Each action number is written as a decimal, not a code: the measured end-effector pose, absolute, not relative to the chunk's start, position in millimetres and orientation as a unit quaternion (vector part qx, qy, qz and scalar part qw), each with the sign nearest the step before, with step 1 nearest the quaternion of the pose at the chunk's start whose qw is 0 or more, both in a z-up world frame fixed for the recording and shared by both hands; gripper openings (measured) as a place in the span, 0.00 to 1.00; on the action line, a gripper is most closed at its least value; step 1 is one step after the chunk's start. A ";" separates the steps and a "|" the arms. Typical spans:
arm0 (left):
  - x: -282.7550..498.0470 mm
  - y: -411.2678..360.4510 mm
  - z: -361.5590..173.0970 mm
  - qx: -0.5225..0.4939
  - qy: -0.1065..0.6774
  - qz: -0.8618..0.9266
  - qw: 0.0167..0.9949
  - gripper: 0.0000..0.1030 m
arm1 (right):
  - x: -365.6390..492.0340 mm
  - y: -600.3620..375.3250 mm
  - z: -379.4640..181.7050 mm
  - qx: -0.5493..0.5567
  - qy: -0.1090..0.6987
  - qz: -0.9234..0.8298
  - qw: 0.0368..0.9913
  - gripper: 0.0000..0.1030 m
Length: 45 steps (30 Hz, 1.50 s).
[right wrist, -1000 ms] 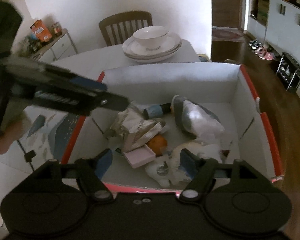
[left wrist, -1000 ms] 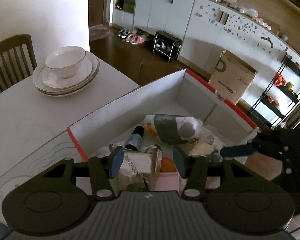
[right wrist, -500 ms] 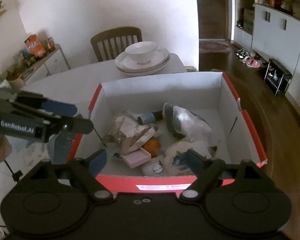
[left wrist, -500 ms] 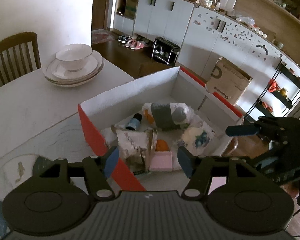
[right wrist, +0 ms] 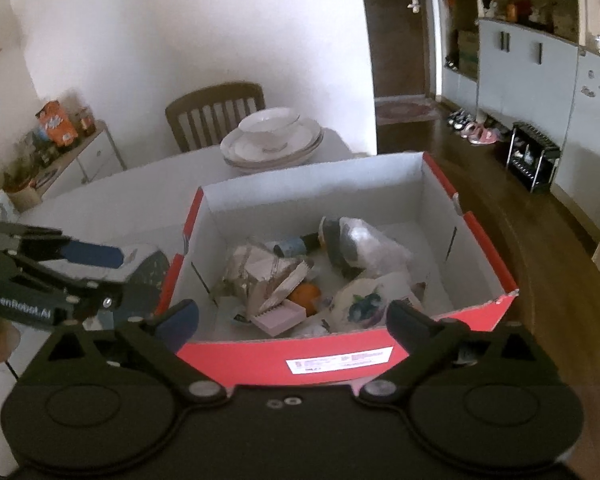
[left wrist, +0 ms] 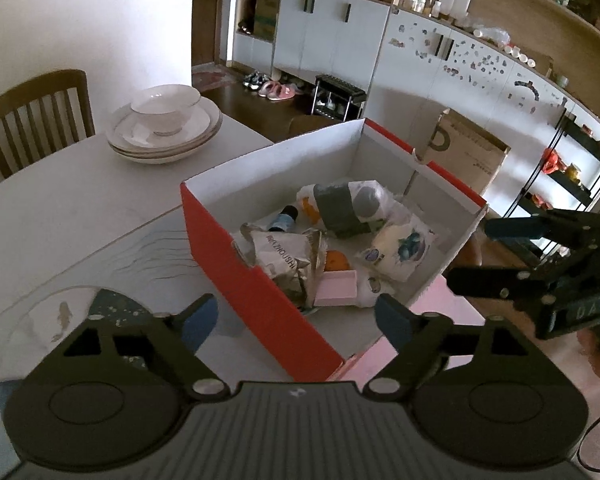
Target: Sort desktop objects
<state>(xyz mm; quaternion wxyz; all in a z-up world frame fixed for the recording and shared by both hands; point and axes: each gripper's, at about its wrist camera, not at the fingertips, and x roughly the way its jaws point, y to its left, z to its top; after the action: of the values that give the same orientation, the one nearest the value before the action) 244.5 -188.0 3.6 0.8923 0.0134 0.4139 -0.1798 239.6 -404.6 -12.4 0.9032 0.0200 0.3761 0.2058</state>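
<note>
White tabletop [left wrist: 60, 208] in a dim dining room carries everything, with cabinets and a shoe rack behind. Left hand-held gripper [left wrist: 296, 320] hovers above the near edge, jaws spread wide and empty, straddling the near corner of the red shoebox [left wrist: 256, 292]. Right hand-held gripper [right wrist: 292, 320] is likewise released and empty, poised over the box's labelled red side, which sits at the tabletop's edge toward the floor.

Inside the box lie the sorted things: a crumpled snack bag [left wrist: 284, 252], a pink box [left wrist: 336, 288], an orange fruit [right wrist: 305, 294], a small dark-capped bottle [left wrist: 283, 218], a grey-taped plastic bundle [left wrist: 340, 208] and a white printed pouch [left wrist: 400, 246]. At the far corner of the tabletop a bowl [left wrist: 165, 109] rests on stacked plates [left wrist: 168, 144].

Collecting looks finished, judging by the bare tabletop around the box. Next probably comes either lifting the box from both sides or pulling away; a lift calls for closing on opposite walls evenly.
</note>
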 end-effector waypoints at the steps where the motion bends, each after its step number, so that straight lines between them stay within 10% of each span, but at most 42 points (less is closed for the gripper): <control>1: 242.2 -187.6 4.5 0.016 0.412 -0.180 0.893 0.87 | 237.7 -404.7 -11.4 0.023 0.373 0.204 0.905 0.98; 5: 229.9 -185.6 7.8 0.027 0.400 -0.180 0.898 1.00 | 230.6 -404.6 -7.9 0.035 0.363 0.195 0.911 0.99; 45: 164.8 -169.1 11.0 0.056 0.346 -0.208 0.913 1.00 | 182.8 -374.8 -1.4 0.039 0.330 0.186 0.925 0.99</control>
<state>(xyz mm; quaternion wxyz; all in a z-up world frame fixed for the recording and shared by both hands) 164.8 -169.1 11.0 0.9130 0.0561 0.3461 -0.2084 182.8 -374.8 -1.4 0.9245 0.0386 0.3304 0.1860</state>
